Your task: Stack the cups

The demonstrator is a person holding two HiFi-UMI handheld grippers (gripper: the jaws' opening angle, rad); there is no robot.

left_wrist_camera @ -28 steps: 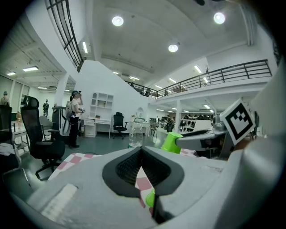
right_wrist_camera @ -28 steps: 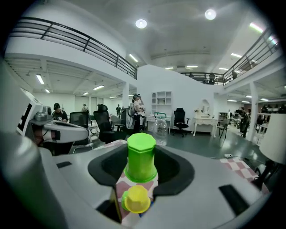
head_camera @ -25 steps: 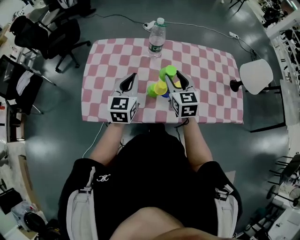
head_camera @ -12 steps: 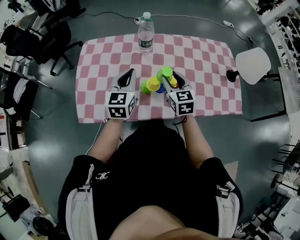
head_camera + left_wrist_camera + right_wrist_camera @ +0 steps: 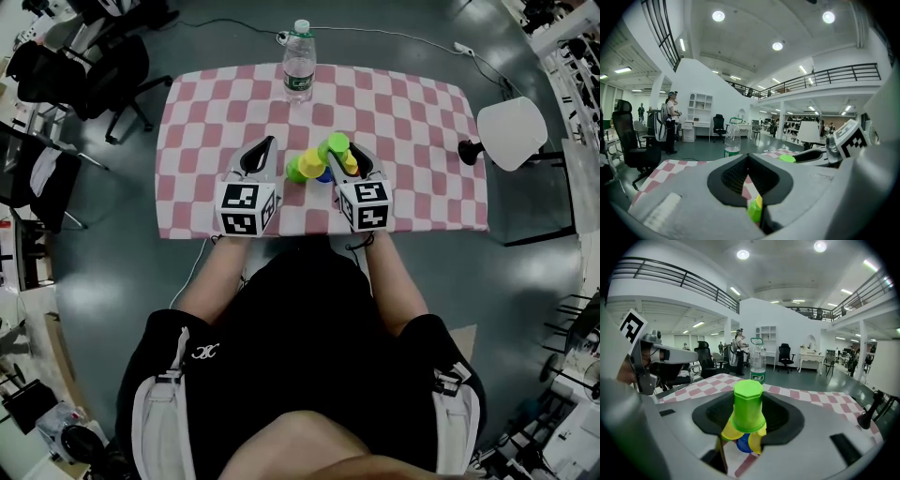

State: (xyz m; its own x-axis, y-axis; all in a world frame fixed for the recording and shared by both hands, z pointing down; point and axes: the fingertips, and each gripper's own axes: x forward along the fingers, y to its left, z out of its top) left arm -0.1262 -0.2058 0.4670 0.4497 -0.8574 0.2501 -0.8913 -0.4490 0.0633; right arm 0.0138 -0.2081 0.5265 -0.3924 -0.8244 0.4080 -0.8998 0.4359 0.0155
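Since a second ago, the head view shows both pairs of tongs lower over the worktop [image 5: 422, 122]. The right tongs [image 5: 339, 155] bring the upturned green cup [image 5: 336, 144] down at the far end of the cup cluster. The left tongs [image 5: 268, 145] wait beside it.

In the left gripper view, the left tongs [image 5: 748, 157] are clenched on nothing and point almost level.

In the right gripper view, the jaws clasp the green cup [image 5: 748, 409], tilted slightly downward above the yellow cups [image 5: 729, 431] and the blue cup [image 5: 743, 444]. Whether they touch is unclear. It should be centred over one cup, lowered straight, and let go only once seated.
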